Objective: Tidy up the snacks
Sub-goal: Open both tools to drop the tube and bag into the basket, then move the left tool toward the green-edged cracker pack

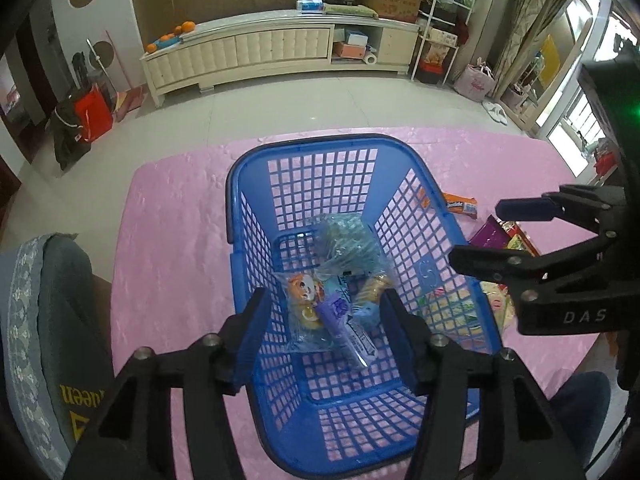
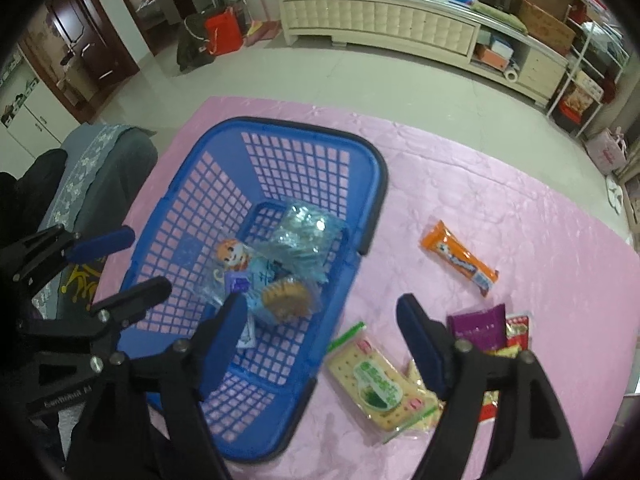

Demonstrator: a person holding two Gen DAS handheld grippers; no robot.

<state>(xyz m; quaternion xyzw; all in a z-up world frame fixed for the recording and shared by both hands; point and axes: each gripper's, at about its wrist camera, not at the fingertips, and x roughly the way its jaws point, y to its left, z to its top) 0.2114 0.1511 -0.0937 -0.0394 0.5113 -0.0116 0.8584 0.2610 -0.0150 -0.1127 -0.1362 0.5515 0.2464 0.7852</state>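
A blue plastic basket [image 1: 304,152] [image 2: 316,128] stands on the pink table. It holds a blue foil pack [image 1: 348,240] [image 2: 304,228], a clear cartoon snack bag [image 1: 304,292] [image 2: 234,256], a purple stick pack [image 1: 340,312] and a round cookie pack [image 2: 286,300]. My left gripper [image 1: 320,332] [image 2: 120,264] is open and empty above the basket. My right gripper [image 2: 324,340] [image 1: 480,232] is open and empty over the basket's right rim. On the cloth to the right lie a cracker pack [image 2: 376,388], an orange bar [image 2: 460,258] [image 1: 462,206] and a purple pack [image 2: 480,326] [image 1: 490,236].
The pink tablecloth [image 1: 168,240] [image 2: 500,208] covers the table. A chair back with a grey cover [image 1: 48,320] [image 2: 96,172] stands at the left. More small packs [image 2: 518,332] lie at the right behind the purple one. A cream cabinet [image 1: 276,48] stands across the floor.
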